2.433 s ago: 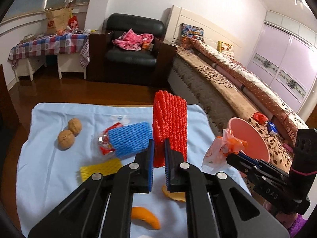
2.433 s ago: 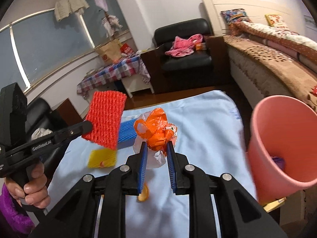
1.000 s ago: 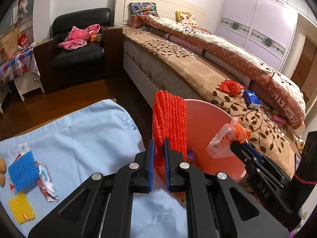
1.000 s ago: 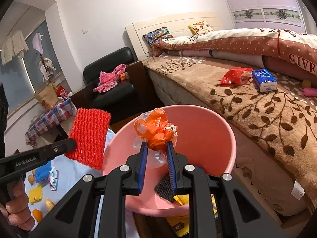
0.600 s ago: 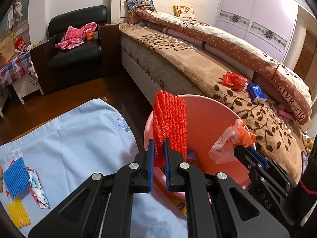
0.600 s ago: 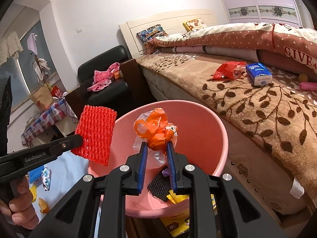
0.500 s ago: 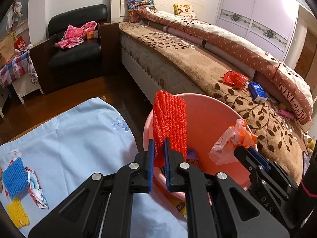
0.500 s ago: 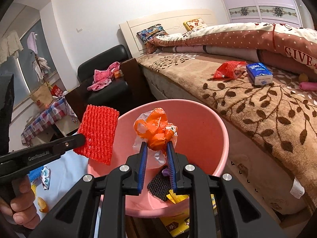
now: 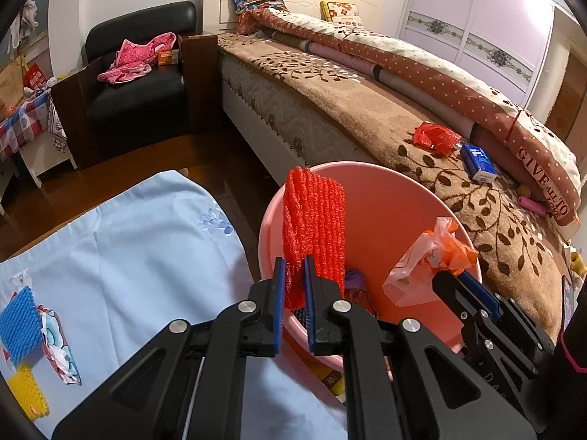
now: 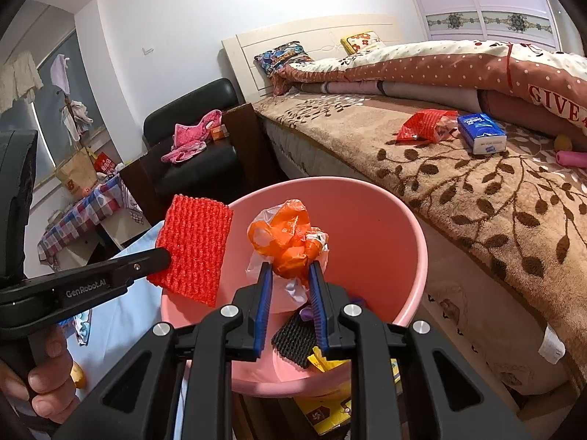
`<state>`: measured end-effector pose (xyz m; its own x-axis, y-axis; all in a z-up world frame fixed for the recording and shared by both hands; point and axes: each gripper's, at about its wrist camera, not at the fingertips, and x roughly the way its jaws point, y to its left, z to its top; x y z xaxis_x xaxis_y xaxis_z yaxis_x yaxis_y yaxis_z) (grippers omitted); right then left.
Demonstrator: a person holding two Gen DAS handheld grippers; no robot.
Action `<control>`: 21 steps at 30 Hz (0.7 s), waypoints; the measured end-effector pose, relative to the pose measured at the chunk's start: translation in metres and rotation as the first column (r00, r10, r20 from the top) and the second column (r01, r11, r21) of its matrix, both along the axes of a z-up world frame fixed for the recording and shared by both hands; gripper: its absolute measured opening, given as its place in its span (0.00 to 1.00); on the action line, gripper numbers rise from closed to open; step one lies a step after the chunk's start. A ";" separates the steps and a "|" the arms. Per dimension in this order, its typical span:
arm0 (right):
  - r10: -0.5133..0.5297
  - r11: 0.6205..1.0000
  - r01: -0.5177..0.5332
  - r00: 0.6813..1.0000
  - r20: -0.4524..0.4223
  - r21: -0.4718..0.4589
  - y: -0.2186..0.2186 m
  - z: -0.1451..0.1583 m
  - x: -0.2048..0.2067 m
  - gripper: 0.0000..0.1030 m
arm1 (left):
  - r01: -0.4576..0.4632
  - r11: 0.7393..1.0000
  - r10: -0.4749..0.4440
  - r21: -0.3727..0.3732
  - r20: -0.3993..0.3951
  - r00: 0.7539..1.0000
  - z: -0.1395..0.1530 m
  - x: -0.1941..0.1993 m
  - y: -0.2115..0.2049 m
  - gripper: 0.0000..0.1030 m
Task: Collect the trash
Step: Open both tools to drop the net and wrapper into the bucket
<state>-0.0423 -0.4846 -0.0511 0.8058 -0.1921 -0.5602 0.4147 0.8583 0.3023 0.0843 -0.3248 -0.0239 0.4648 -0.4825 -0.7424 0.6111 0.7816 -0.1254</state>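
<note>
Basin (image 9: 389, 198) between cloth-covered table (image 9: 139, 242) and bed (image 9: 367, 110)

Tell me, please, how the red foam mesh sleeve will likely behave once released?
The red foam mesh sleeve stands upright above the left claw, so it seems light and springy. Held over the pink plastic basin, it would probably drop softly without rolling.

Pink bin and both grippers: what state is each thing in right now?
Pink bin: open, some trash already inside.
Left gripper: shut on red foam net, held over the bin's rim.
Right gripper: shut on orange plastic bag, held above the bin.
Blue foam net: lying on the blue cloth, not yet collected.
</note>
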 end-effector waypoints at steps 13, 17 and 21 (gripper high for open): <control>0.004 1.000 -0.004 1.000 -0.002 0.002 0.000 -0.001 -0.002 0.44 | 0.025 0.999 -0.025 -0.028 -0.010 1.000 0.003 -0.005 0.004 0.34; 0.003 1.000 -0.003 1.000 0.001 -0.001 0.001 0.000 -0.004 0.47 | 0.023 0.999 -0.023 -0.036 -0.009 1.000 0.006 -0.005 0.008 0.35; 0.003 1.000 -0.003 1.000 0.001 -0.001 0.001 0.000 -0.004 0.47 | 0.020 0.999 -0.020 -0.040 -0.009 1.000 0.007 -0.006 0.013 0.35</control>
<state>-0.0468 -0.4831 -0.0508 0.8069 -0.1901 -0.5593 0.4119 0.8597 0.3021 0.0782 -0.3117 -0.0165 0.4475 -0.5210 -0.7268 0.6252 0.7634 -0.1623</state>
